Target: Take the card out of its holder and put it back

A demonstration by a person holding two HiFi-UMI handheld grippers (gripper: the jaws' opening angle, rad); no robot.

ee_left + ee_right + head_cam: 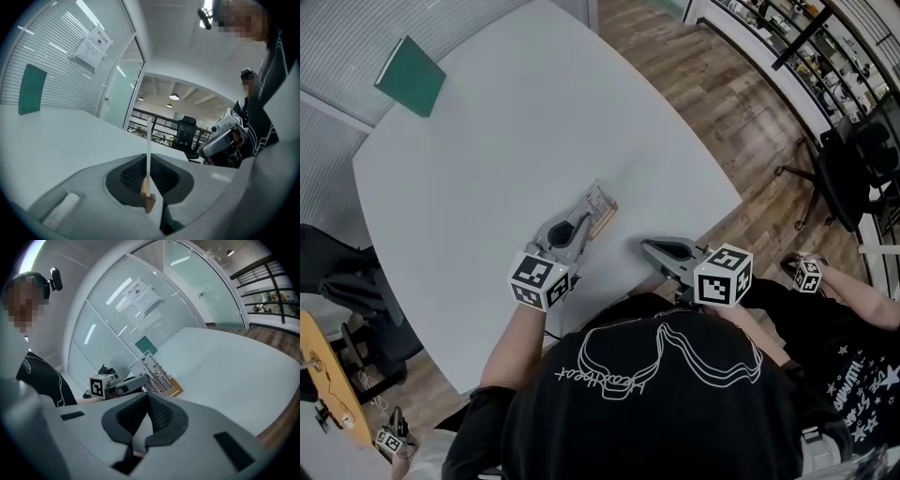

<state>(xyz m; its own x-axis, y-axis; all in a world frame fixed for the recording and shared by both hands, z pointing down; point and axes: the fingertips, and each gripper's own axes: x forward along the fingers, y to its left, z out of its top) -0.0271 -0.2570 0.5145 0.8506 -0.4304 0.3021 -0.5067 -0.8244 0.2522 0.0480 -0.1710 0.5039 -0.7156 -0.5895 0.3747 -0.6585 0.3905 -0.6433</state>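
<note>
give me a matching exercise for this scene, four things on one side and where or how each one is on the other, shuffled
Things:
1. green book
2. card
3. right gripper
4. wooden holder

Places or states:
a. jaws together, nothing between them
b. lying at the far left corner of the table
c. on the table, under the card's bottom edge
d. standing edge-on, pinched between the jaws of the left gripper

Pairs: 1-b, 2-d, 3-a, 4-c
</note>
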